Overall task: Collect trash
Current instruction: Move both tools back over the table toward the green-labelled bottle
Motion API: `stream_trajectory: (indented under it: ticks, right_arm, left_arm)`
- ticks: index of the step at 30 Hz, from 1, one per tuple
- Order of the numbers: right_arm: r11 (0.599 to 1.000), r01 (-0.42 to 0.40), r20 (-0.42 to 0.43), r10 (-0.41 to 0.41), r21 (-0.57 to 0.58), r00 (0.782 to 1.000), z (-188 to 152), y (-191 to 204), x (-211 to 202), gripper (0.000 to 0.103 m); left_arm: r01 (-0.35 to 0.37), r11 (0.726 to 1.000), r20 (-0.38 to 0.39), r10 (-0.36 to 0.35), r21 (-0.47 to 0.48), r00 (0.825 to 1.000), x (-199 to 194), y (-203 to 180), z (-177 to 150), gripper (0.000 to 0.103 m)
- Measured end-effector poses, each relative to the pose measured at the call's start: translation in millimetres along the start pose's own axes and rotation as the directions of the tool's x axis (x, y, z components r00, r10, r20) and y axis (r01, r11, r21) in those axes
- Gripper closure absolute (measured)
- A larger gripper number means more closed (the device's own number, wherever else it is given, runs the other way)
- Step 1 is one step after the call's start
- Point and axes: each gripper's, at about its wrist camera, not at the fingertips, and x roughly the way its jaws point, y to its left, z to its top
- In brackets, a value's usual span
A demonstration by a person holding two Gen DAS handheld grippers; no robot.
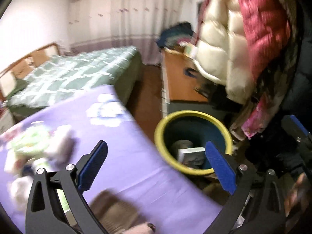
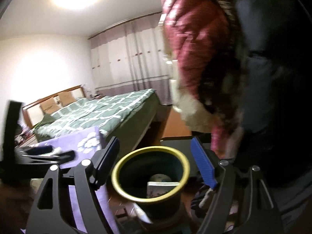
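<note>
A dark blue trash bin with a yellow rim (image 1: 162,124) stands on the floor beside the table's right edge. Inside it lie a white box (image 1: 190,153) and a pale round item. My left gripper (image 1: 156,148) hangs open over the table edge and the bin's near rim, with nothing between its blue pads. Blurred trash wrappers (image 1: 31,146) lie on the purple cloth to its left. In the right wrist view my right gripper (image 2: 155,144) is open above the bin (image 2: 117,175), and the rim shows between its fingers without touching them.
The table has a purple flowered cloth (image 1: 136,171), and a brown object (image 1: 117,212) lies near its front. A bed with a green checked quilt (image 1: 78,72) stands behind. White and red padded jackets (image 1: 224,44) hang at the right over an orange cabinet (image 1: 179,81).
</note>
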Motion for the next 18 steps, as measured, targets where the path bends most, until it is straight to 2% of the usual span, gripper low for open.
stream_trajectory:
  ticks: [3,7,10,15,18]
  right_arm:
    - [0.997,-0.068,-0.02,0.068,-0.025,0.998,-0.8,25.1,0.6,0.024]
    - [0.985,-0.158,-0.045,0.155,-0.076,0.987,-4.3,68.2,-4.0,0.02]
    - [0.968,-0.231,-0.075,0.224,-0.099,0.972,-9.3,97.6,-4.8,0.018]
    - [0.928,-0.351,-0.171,0.329,-0.124,0.929,-29.4,145.6,6.4,0.018]
    - [0.889,-0.438,-0.248,0.398,-0.132,0.883,-44.3,182.2,18.9,0.018]
  left_arm:
    - [-0.135,0.99,0.048,0.137,-0.048,0.989,-52.9,41.8,-22.3,0.005]
    - [-0.231,0.963,0.062,0.241,-0.141,0.969,-106.3,93.8,-47.5,0.005]
    - [-0.324,0.923,0.047,0.34,-0.208,0.939,-144.6,133.3,-71.1,0.005]
    - [-0.394,0.867,0.028,0.422,-0.306,0.906,-187.6,181.2,-104.9,0.005]
    - [-0.43,0.832,0.016,0.464,-0.35,0.886,-207.8,203.4,-122.9,0.005]
